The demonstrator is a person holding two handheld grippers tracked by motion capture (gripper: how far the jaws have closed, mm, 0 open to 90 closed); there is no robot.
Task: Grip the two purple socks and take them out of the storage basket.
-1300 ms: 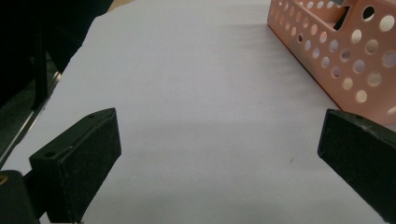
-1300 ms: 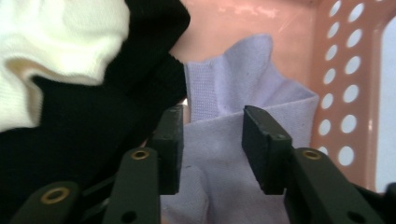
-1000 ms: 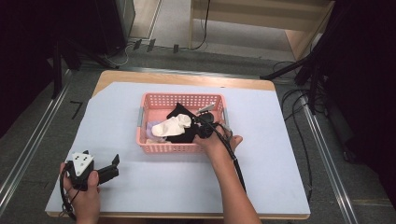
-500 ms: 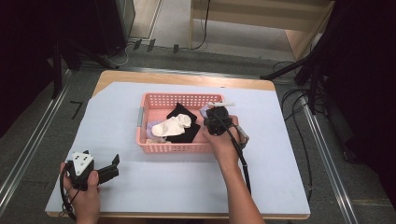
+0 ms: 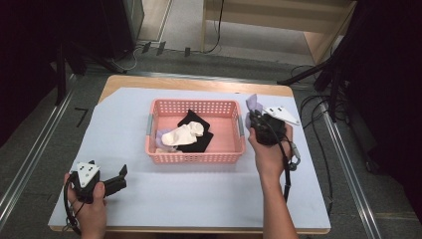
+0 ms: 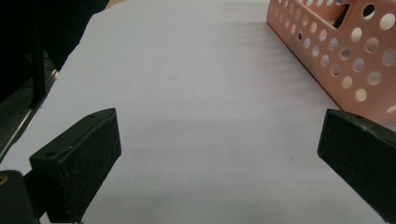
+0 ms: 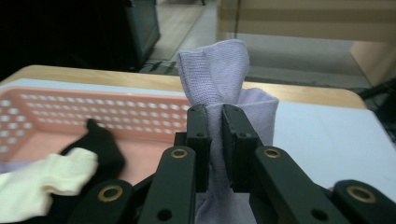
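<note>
Left jaws: I see my left gripper (image 5: 121, 175) spread wide, nothing between, lower left of the high view.
Right jaws: my right gripper (image 7: 214, 140) pinches the lilac sock (image 7: 219, 74), right of centre.
Basket (image 5: 238, 130): centre; white sock (image 5: 182, 134) on black sock (image 5: 200, 144).

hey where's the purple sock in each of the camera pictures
High view: the purple sock sticks up from the right gripper, just right of the pink basket.
Left gripper view: no sock here; the basket's wall is at upper right.
Right gripper view: the sock is at centre, pinched between the jaws.
Shared landmark: the pink basket.
</note>
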